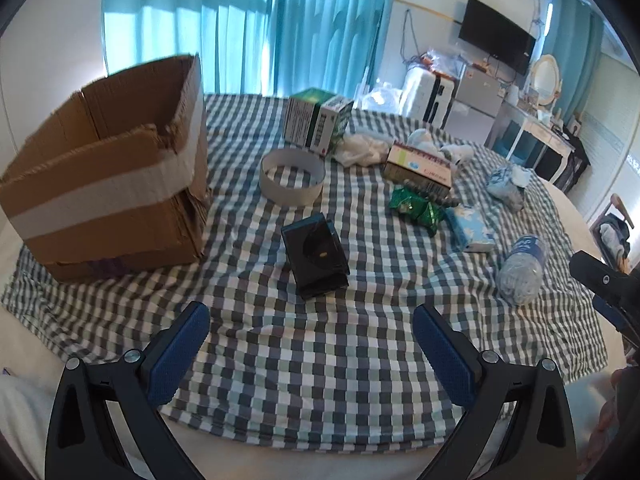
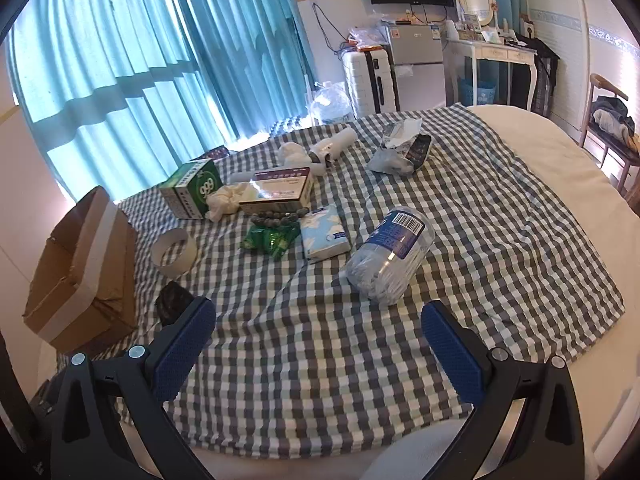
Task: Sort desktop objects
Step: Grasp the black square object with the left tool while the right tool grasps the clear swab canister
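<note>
Your left gripper (image 1: pixel 310 324) and right gripper (image 2: pixel 318 324) both gape wide, holding nothing. Glossy black box (image 1: pixel 316 257) lies tilted on checkered cloth (image 1: pixel 360 360), right beside open cardboard box (image 1: pixel 108 200).

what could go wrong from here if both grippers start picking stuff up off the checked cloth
The clear cotton swab jar lies on its side, so it may roll away from the open right gripper. The checked cloth is wrinkled; fingers could snag it and drag nearby items. The black box ahead of the open left gripper sits tilted and looks glossy, so it may slip in a pinch.
</note>
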`<move>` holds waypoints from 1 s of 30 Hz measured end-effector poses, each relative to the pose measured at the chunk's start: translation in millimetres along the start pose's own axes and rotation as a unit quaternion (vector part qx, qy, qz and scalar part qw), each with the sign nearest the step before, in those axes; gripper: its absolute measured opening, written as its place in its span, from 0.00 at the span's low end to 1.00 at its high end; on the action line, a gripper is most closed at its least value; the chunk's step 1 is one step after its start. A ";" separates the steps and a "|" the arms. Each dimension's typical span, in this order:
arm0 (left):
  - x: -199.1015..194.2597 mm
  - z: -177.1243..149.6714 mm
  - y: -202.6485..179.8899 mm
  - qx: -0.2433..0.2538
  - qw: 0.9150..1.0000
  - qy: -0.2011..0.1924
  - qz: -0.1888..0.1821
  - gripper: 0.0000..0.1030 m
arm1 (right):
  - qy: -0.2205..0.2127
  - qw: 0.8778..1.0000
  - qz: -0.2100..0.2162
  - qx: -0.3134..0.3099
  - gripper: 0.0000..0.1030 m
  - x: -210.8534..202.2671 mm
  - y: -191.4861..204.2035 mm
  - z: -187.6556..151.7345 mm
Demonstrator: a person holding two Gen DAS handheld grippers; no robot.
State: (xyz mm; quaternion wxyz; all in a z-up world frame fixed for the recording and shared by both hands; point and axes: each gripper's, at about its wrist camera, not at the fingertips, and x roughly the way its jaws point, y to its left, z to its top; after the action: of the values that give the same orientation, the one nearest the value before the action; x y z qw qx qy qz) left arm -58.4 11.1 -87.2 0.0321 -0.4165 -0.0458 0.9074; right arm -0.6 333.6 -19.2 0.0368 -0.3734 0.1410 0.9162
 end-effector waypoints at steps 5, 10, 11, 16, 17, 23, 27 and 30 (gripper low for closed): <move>38.8 8.5 -7.2 -0.009 0.999 0.030 0.005 1.00 | 0.036 0.999 -0.020 0.028 1.00 35.9 -16.6 13.3; 69.9 19.1 -8.6 -0.032 0.998 0.050 0.004 1.00 | 0.061 0.996 -0.041 0.051 1.00 69.8 -31.2 25.5; 74.6 21.4 -8.9 -0.034 0.998 0.054 0.005 1.00 | 0.065 0.995 -0.050 0.051 1.00 76.1 -32.4 27.3; 100.6 30.0 -7.1 -0.054 0.996 0.073 0.009 1.00 | 0.076 0.993 -0.079 0.055 1.00 100.5 -40.4 34.7; 104.9 30.2 -6.1 -0.058 0.995 0.078 0.009 1.00 | 0.079 0.992 -0.084 0.057 0.99 105.4 -43.0 36.0; 126.3 26.1 3.0 -0.076 0.992 0.105 0.015 0.85 | 0.122 0.986 -0.056 0.102 0.75 131.6 -62.2 32.3; 121.6 26.9 11.0 -0.070 0.992 0.103 0.015 0.60 | 0.126 0.985 -0.056 0.104 0.72 133.3 -64.1 29.9; 116.4 28.3 23.3 -0.089 0.990 0.108 -0.007 0.54 | 0.128 0.986 -0.056 0.089 0.71 132.3 -57.2 28.8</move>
State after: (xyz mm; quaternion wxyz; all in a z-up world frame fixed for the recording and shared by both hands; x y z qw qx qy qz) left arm -156.1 -2.4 -159.0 0.0065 -0.5129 -0.1255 0.8492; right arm -105.2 391.5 -104.7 0.1025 -0.4900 0.2043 0.8412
